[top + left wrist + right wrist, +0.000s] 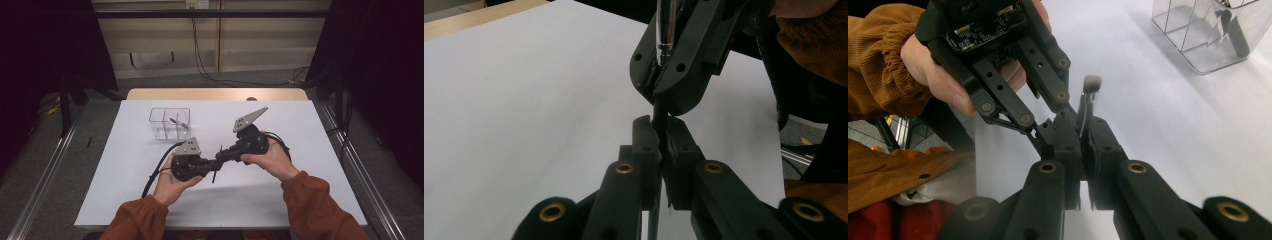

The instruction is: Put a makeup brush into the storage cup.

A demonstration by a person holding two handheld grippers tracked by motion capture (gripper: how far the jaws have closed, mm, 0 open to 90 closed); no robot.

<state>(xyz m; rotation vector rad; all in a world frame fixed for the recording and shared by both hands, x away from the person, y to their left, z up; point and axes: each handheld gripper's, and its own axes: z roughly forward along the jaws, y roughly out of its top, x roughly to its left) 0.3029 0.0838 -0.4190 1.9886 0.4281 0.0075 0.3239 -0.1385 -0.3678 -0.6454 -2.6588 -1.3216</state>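
Observation:
A thin brush (215, 170) with a black handle (659, 111), a silver ferrule (664, 30) and a soft brownish tip (1091, 83) is held above the middle of the white table (125, 165). My left gripper (212, 164) (661, 134) is shut on the black handle. My right gripper (220, 154) (1083, 134) is shut on the same brush, its pads pinching the stem just below the ferrule. The two sets of jaws meet tip to tip, with the left gripper (1047, 131) coming in from the upper left in the right gripper view.
A clear plastic box (170, 123) with compartments stands at the back left of the table and holds a dark slim tool (1234, 31). A wooden edge (215, 93) runs along the far side. Metal rails flank the table on both sides.

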